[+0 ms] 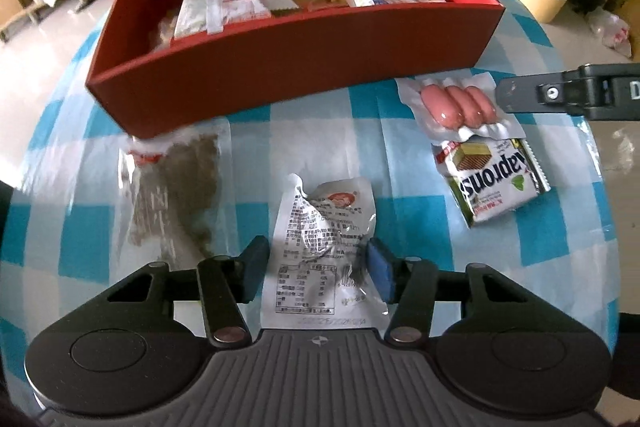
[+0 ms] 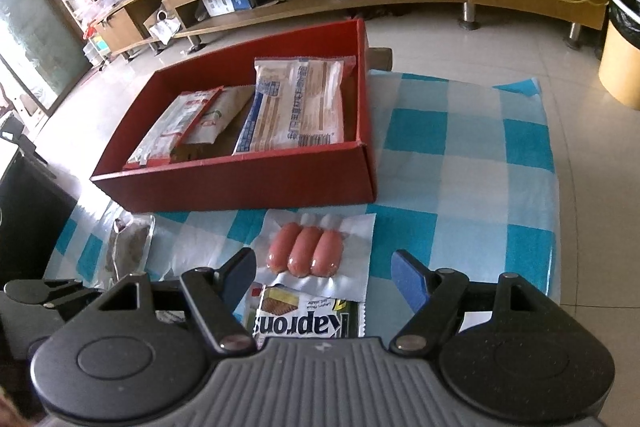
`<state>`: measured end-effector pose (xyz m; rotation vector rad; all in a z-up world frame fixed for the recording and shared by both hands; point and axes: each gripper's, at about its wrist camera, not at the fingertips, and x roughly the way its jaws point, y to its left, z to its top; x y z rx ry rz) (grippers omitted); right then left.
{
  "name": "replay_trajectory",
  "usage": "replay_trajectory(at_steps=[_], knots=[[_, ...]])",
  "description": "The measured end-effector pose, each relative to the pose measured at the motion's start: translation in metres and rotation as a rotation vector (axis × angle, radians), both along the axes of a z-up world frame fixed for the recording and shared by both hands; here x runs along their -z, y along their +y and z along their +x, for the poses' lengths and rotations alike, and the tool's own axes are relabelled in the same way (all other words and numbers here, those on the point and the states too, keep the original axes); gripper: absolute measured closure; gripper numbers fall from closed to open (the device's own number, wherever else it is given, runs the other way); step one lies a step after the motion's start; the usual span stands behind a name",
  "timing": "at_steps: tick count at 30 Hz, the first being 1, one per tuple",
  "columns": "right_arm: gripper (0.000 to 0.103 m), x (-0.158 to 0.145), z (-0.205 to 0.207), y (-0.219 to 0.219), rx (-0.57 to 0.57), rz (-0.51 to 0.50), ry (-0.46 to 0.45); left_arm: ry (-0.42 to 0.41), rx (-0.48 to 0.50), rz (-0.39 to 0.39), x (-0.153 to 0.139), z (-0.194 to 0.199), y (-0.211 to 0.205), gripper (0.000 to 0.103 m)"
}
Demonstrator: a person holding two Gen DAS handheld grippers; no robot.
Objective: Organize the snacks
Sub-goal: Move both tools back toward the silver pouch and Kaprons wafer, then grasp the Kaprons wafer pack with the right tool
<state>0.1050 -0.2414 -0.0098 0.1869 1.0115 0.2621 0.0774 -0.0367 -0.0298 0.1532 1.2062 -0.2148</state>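
Several packets lie in the red box (image 1: 256, 83); four remain on the table (image 1: 400, 227). Left gripper (image 1: 316, 267) clamps the white pouch (image 1: 320, 227); right gripper (image 2: 324, 275) open over the sausages (image 2: 306, 251).

A table draped in a blue-and-white checked cloth (image 1: 408, 219) carries an open red box (image 1: 280, 83) along its far side. In front of the box, four snack packs lie flat on the cloth: a clear bag of dark dried pieces (image 1: 176, 187) at the left, a crumpled white printed pouch (image 1: 320, 239) in the middle, and at the right a vacuum pack of three pink sausages (image 1: 456, 107) whose near edge overlaps a white wafer packet (image 1: 496, 179).
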Motion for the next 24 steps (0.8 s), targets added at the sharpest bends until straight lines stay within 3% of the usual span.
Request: replay_trajectory(at_steps=[14,15,17,21,24], knots=[[0.029,0.012,0.004,-0.007,0.018,-0.002,0.046,0.006,-0.002,-0.020,-0.007,-0.026,-0.004,0.046],[0.029,0.014,0.005,-0.007,0.024,-0.001,0.053,0.004,0.004,-0.014,-0.007,-0.026,-0.006,0.044],[0.029,0.018,0.009,-0.007,0.031,0.020,0.072,0.001,0.003,-0.004,-0.005,-0.026,-0.009,0.025],[0.027,0.024,0.014,0.006,0.005,0.041,0.092,-0.005,0.009,0.003,-0.001,-0.023,-0.014,0.013],[0.021,0.032,0.013,0.023,-0.032,-0.017,0.097,0.017,-0.008,0.008,0.007,-0.020,-0.012,0.012]])
